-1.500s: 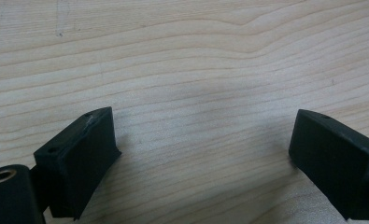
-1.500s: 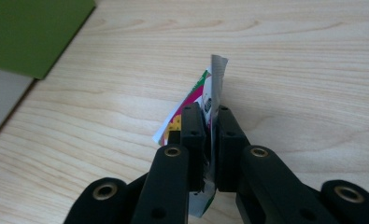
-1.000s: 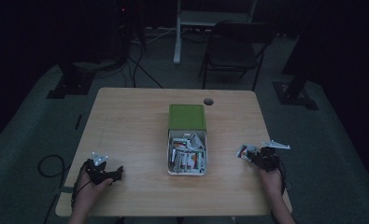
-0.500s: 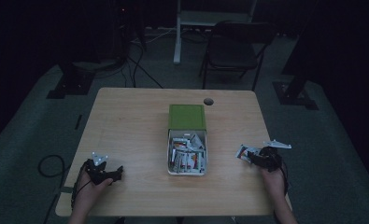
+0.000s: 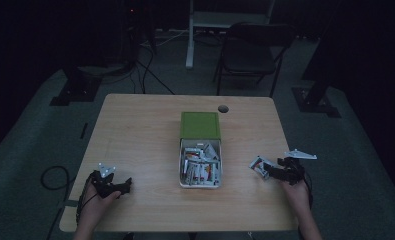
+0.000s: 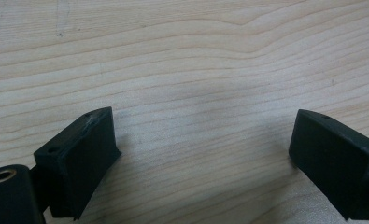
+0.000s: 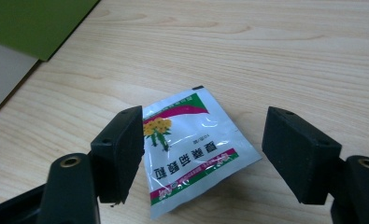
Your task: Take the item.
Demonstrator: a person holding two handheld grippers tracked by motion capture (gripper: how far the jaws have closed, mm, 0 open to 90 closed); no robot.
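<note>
Opening lately, the right hand-held gripper (image 7: 203, 154) spreads over the seemingly released sachet (image 7: 191, 149); left hand-held gripper (image 6: 205, 158) spread.

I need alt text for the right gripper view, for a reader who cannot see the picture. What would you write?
A small white sachet with green and pink bands and a yellow flower print lies flat on a pale wooden table, between the open black fingers of the right gripper, whose jaws have just been opening. A green box lid shows at the upper left corner.
</note>
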